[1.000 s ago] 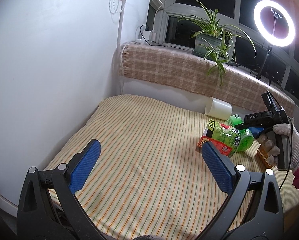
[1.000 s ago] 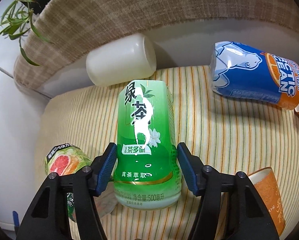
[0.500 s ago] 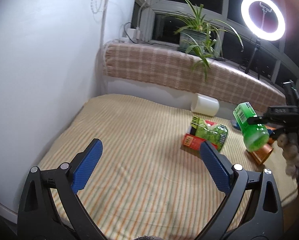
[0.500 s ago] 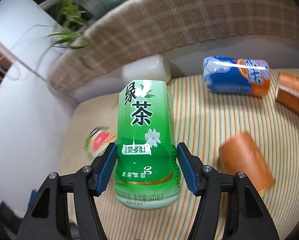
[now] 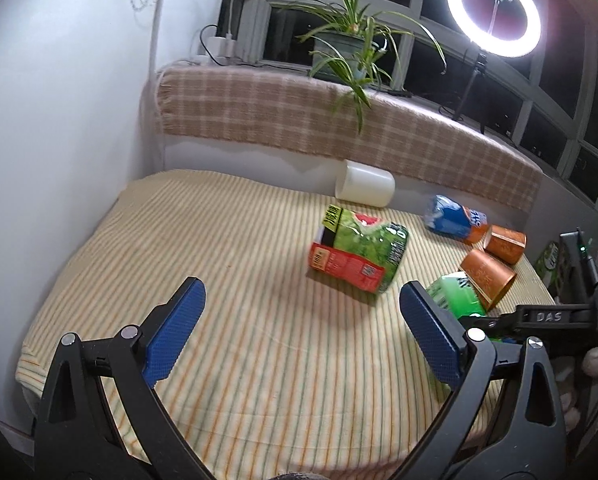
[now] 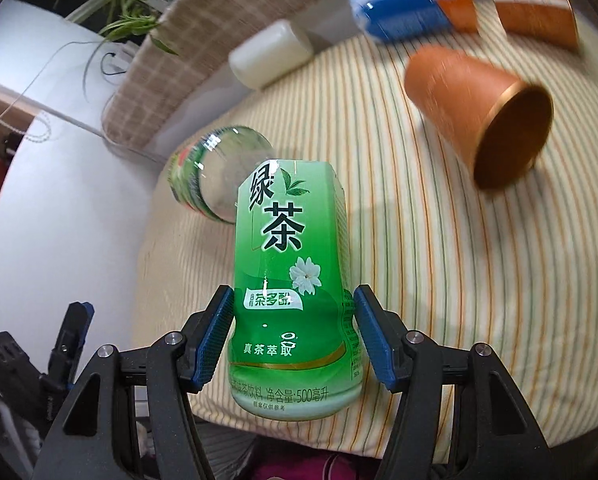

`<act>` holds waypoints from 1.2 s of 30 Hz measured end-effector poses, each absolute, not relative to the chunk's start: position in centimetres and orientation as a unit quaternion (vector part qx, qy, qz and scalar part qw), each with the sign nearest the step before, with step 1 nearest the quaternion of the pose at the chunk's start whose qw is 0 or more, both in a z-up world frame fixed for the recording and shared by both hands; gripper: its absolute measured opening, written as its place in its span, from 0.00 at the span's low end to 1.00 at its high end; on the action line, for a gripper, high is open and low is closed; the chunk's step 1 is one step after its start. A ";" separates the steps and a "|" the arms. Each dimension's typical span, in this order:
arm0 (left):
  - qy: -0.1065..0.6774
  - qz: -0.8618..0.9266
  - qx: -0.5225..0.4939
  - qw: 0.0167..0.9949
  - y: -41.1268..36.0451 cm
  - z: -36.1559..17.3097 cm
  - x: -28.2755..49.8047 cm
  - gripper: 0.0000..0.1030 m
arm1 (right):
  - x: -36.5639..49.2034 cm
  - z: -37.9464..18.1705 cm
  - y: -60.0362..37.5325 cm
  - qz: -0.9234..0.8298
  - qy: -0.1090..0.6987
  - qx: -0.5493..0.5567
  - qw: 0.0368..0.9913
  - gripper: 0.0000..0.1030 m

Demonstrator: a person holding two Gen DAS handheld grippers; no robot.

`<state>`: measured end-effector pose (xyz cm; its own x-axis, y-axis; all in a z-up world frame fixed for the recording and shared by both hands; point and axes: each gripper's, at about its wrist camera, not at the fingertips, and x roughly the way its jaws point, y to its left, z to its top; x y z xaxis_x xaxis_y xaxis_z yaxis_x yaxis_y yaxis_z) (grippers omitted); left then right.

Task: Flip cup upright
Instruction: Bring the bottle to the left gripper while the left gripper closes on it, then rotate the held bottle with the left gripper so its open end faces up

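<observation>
Striped cloth (image 5: pixel 227 288) covers the bench below a plaid-draped sill. The right gripper (image 6: pixel 293 336) has its blue fingers (image 6: pixel 215 334) clamped on the lower body of a green tea cup (image 6: pixel 293 276), near the front edge. An orange cup (image 6: pixel 479 112) lies on its side, its mouth showing nothing inside; blur smears it. The left gripper (image 5: pixel 295 334) hangs spread wide, holding nothing. A white cup (image 5: pixel 365 188) lies toppled by the sill.

- The left gripper (image 5: pixel 301 326) had black arms, blue textured pads and silver screws.
- The right gripper (image 6: pixel 293 338) looked the same.
</observation>
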<state>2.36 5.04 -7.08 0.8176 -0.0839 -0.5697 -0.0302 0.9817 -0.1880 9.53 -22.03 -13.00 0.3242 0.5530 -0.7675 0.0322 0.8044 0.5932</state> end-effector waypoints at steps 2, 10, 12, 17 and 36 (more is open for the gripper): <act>0.303 -0.018 -0.090 0.949 4.7 -7.1 2.3 0.97 | 9.5 -13.4 -21.9 0.162 0.559 0.258 0.771 0.60; 0.339 -0.081 -0.105 0.931 3.1 -7.3 3.8 0.97 | 8.8 -12.6 -22.7 0.170 0.536 0.240 0.791 0.66; 0.361 -0.117 -0.126 0.916 2.4 -7.6 4.6 0.97 | 7.9 -11.5 -23.6 0.177 0.515 0.242 0.803 0.67; 0.423 -0.191 -0.170 0.869 0.2 -9.0 7.0 0.97 | 5.4 -9.9 -26.8 0.162 0.477 0.255 0.825 0.69; 0.549 -0.249 -0.283 0.746 -4.8 -15.5 14.2 0.81 | 0.5 -11.2 -34.8 0.076 0.450 0.321 0.830 0.69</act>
